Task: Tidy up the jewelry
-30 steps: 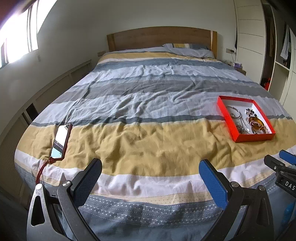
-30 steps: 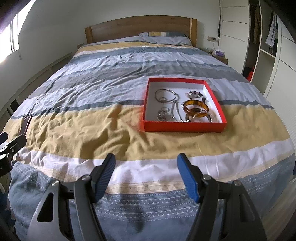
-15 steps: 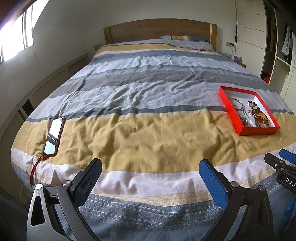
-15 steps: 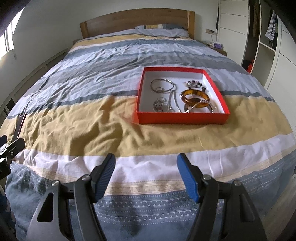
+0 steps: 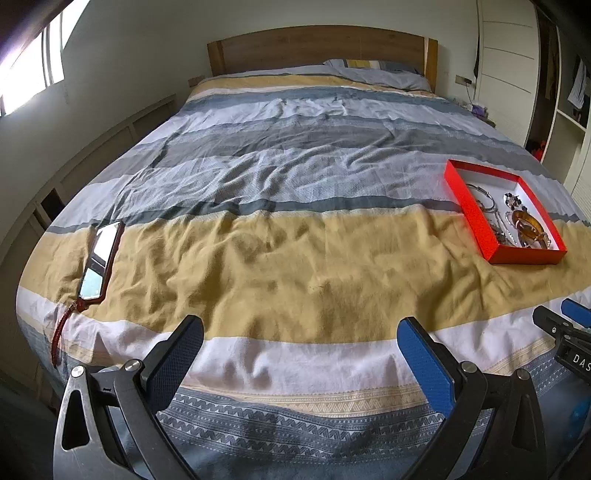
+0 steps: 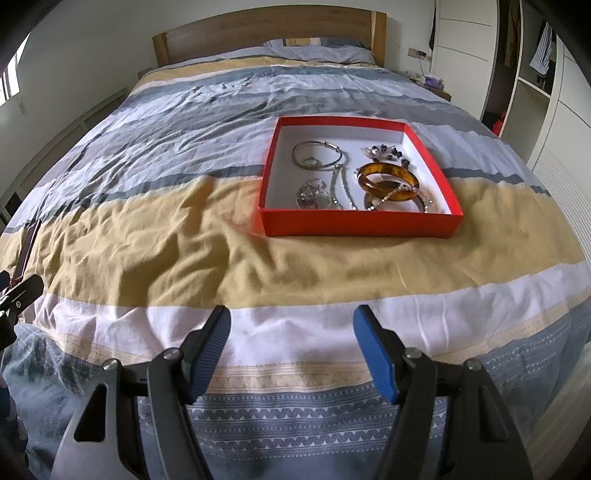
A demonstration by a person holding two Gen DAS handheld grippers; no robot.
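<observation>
Left wrist view: phone (image 5: 99, 265) far from red tray (image 5: 476, 218) on bed (image 5: 295, 258); both tongs (image 5: 301, 354) (image 6: 291, 349) gape empty.

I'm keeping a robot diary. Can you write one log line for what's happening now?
stage: start | left gripper: open, empty | right gripper: open, empty | jewelry: all in red box on bed | phone: on bed, left

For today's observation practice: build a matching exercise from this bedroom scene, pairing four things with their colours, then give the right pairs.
Things:
1. jewelry box
2. bangle
3. headboard
4. right gripper finger pads

Colours:
A. blue
B. amber
C. red
D. wood brown

Pairs: 1-C, 2-B, 3-D, 4-A
</observation>
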